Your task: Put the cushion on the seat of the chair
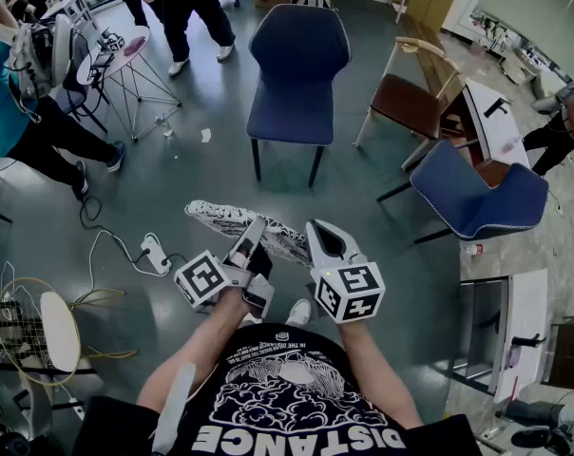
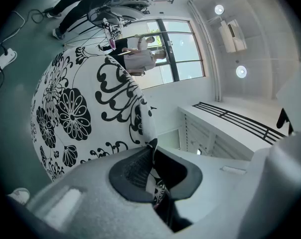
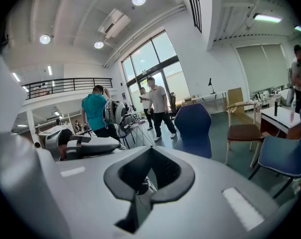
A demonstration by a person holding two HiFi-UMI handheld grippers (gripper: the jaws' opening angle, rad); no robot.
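Between the pads of my left tongs (image 2: 151, 158) a fold of the cushion (image 2: 80, 108) is pinched tight. The jaws are all but closed on its edge, and the black-and-white flowered cloth bulges out beyond them. My right tongs (image 3: 143, 176) look drawn together as well, with a sliver of patterned cloth showing in the slit between the pads, so I judge they have the cushion's other end, though that grip is less plain to see.

From my head view the cushion hangs low in front of my body, slung between the two tongs above the floor (image 1: 163, 188). The blue chair (image 1: 296, 65) I take to be the goal stands well apart, straight ahead and facing me, with nothing on its seat (image 1: 289, 112). A wooden chair (image 1: 411, 103) and a second blue chair (image 1: 477, 198) stand off to my right.

So the pick-up looks done and the cushion is in hand. What is left is the carry across to the chair, the lowering flat onto the seat, and letting go with both tongs.
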